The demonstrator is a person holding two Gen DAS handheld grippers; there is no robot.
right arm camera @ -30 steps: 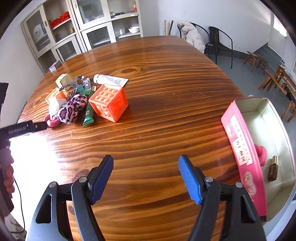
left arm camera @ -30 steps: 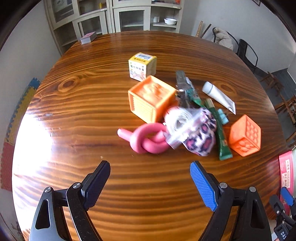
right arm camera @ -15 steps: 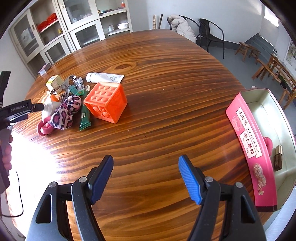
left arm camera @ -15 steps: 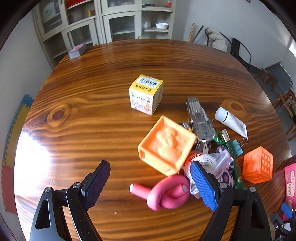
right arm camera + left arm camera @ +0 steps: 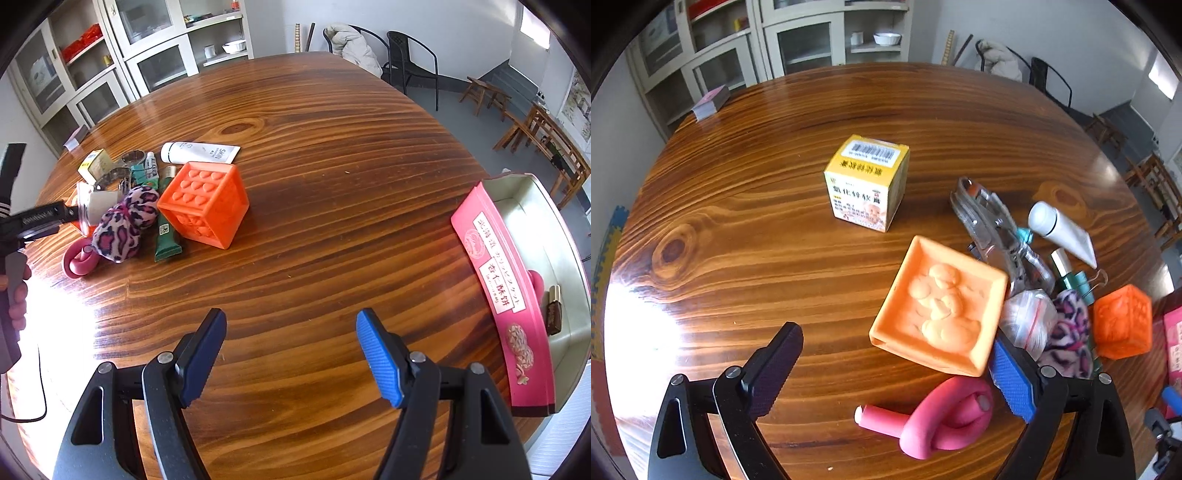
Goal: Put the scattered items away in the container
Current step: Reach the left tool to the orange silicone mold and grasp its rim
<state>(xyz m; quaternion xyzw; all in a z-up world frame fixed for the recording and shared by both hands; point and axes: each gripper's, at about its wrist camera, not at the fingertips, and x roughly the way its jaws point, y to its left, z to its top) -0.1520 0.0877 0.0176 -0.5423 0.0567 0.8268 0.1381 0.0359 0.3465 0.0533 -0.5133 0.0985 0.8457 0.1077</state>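
Pink tin [image 5: 495,273] cut off at right edge, green tube [image 5: 1067,280] mostly buried under clutter, small dark item [image 5: 553,314] inside tin unidentifiable

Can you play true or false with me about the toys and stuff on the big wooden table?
1. The pink tin is empty. False: a small brown item and something pink lie inside.
2. The yellow box stands apart from the pile. True.
3. The right gripper holds the orange cube. False: it is open over bare table.
4. The pink knotted foam stick lies between the left gripper fingers. True; its jaws are opening, nothing gripped.
5. The white tube stands upright. False: it lies flat.
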